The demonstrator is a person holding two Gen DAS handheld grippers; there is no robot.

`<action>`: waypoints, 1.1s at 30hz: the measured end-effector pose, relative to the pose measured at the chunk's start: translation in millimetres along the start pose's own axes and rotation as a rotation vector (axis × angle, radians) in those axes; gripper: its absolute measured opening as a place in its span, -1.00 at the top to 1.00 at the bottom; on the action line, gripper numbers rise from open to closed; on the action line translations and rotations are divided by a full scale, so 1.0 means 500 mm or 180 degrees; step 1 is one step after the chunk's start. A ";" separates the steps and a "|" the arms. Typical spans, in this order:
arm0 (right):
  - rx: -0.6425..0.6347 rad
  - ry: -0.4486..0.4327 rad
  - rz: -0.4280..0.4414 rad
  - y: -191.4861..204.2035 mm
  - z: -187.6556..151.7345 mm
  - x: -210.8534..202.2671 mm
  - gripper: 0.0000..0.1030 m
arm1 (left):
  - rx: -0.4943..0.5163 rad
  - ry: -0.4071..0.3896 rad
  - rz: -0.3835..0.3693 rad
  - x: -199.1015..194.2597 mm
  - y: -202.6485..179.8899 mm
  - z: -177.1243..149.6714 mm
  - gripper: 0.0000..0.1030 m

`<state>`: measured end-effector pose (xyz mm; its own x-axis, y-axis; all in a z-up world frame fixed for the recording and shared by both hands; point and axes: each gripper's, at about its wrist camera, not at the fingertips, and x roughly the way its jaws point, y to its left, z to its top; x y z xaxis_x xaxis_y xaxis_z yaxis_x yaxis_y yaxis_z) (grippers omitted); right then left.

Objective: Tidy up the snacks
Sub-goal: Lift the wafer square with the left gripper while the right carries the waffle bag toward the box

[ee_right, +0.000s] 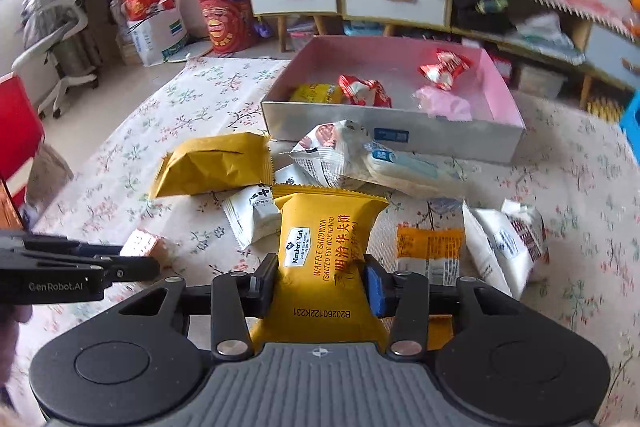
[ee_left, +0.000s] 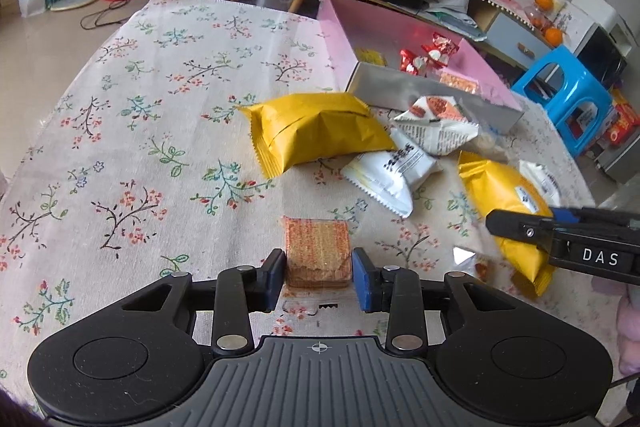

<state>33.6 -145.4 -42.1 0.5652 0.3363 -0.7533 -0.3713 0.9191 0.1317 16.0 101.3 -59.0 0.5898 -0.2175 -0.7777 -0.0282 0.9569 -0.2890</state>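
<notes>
the task is sitting at an early-to-middle stage, judged from how the items are lying. the pink box (ee_right: 500,83) is standing open at the far side of the floral tablecloth (ee_left: 120,107) and is already holding a few items: two red-wrapped snacks (ee_right: 442,69), a small yellow packet (ee_right: 316,93) and a pale pink packet (ee_right: 444,103). much of its floor is showing bare.

most of the snacks are lying outside the box. a large yellow pack (ee_left: 320,131) is lying just in front of the box's near wall, and several white packets (ee_left: 384,175) are lying piled beside and partly against it. in the right wrist view, an orange-and-white packet (ee_right: 430,251) and further white packets (ee_right: 504,243) are lying to the right of the held item.

the left gripper (ee_left: 320,275) is clamping a small clear-wrapped wafer biscuit (ee_left: 318,247); both pads are pressing on its sides, and it appears to be resting on or just above the cloth. the right gripper (ee_right: 320,287) is clamping the yellow waffle sandwich pack (ee_right: 324,247) across its middle, the wrapper visibly pinching in between the pads. whether this pack is clear of the table cannot be told.

both grasps are therefore looking complete. what is remaining is the carry of these two items to the box, followed by the same treatment for every loose packet on the cloth.
</notes>
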 end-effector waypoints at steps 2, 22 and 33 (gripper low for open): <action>0.0168 0.0072 0.0069 -0.006 0.009 -0.005 0.37 | -0.0025 -0.0005 -0.0031 -0.007 -0.002 0.007 0.37; 0.1220 -0.0147 0.0275 -0.077 0.123 -0.038 0.37 | -0.0371 -0.0193 -0.0182 -0.002 -0.024 0.155 0.37; 0.1413 -0.0189 0.0184 -0.153 0.214 0.026 0.37 | -0.0009 -0.0392 -0.0184 0.054 -0.108 0.256 0.37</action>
<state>148.2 -189.2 7.2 0.5989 0.3890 -0.7000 -0.0589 0.8931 0.4459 136.6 68.4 7.2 0.6851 -0.2469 -0.6853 0.0067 0.9429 -0.3330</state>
